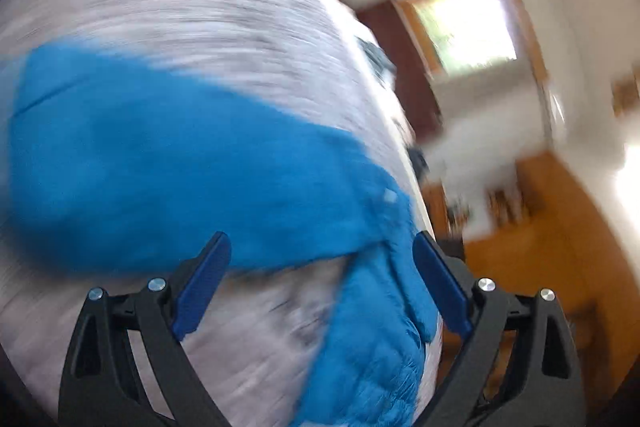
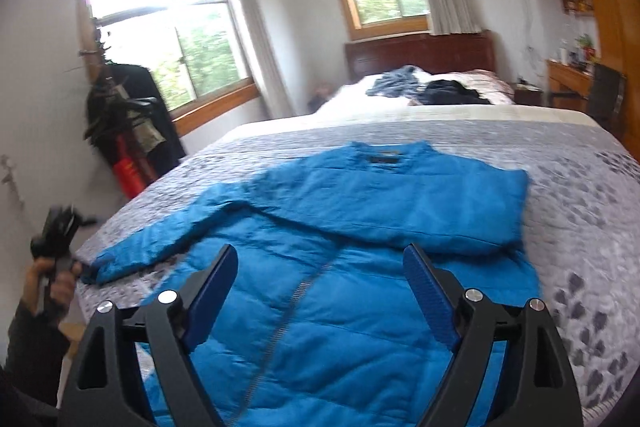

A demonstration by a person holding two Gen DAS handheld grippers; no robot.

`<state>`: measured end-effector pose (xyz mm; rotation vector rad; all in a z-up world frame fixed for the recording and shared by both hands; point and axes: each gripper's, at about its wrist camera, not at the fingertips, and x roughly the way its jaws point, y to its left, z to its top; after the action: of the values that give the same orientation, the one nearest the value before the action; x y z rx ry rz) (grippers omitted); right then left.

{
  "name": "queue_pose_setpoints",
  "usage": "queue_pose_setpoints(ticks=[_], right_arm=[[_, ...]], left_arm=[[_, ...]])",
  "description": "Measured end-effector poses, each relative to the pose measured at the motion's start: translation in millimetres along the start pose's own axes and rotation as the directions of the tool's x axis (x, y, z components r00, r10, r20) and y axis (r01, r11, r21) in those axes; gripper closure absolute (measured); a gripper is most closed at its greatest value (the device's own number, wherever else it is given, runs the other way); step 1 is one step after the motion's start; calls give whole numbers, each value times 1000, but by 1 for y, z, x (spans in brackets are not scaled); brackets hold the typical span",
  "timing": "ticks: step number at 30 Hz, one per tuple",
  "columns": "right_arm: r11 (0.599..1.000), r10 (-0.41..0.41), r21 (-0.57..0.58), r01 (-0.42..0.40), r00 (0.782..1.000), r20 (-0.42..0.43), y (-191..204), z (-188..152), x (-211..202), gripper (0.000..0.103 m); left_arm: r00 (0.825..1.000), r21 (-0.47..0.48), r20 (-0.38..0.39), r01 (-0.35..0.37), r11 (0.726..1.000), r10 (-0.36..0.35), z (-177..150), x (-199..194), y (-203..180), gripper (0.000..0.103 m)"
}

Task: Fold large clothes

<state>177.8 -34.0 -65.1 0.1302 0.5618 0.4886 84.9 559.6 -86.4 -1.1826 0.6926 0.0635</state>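
Blue quilted jacket (image 2: 360,227) spread front-up on the grey patterned bedspread (image 2: 580,195), zip running down the middle, one sleeve already laid across the chest, the other sleeve (image 2: 160,247) stretched out flat toward the bed's edge. Right gripper (image 2: 320,267) above the lower half of the jacket, jaws wide apart, nothing between them. Left gripper (image 1: 320,255) also spread open and empty, hanging just by the end of that outstretched sleeve (image 1: 168,163) — left view badly blurred, so contact with the cloth impossible to judge. Seemingly mid-fold: second sleeve not yet brought in. Next, probably — close on the cuff, lift, carry it across the chest over the first sleeve, then double the body up from the hem.
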Motion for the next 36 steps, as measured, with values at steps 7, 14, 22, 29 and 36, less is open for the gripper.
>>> queue_pose_setpoints(ticks=[7, 14, 22, 29, 36], right_arm=[[995, 80, -52, -81, 997, -10, 32, 5, 15, 18], [999, 53, -15, -52, 998, 42, 22, 7, -10, 15], [998, 54, 18, -55, 998, 29, 12, 7, -11, 14], [998, 54, 20, -55, 997, 55, 16, 5, -20, 14], [999, 22, 36, -24, 998, 55, 8, 5, -24, 14]], left_arm=[[993, -64, 85, -76, 995, 81, 13, -29, 36, 12], [987, -87, 81, -132, 987, 139, 25, -21, 38, 12], [986, -131, 104, -119, 984, 133, 16, -33, 51, 11], [969, -130, 196, -123, 984, 148, 45, -30, 53, 29], [974, -53, 213, -73, 996, 83, 74, -31, 33, 91]])
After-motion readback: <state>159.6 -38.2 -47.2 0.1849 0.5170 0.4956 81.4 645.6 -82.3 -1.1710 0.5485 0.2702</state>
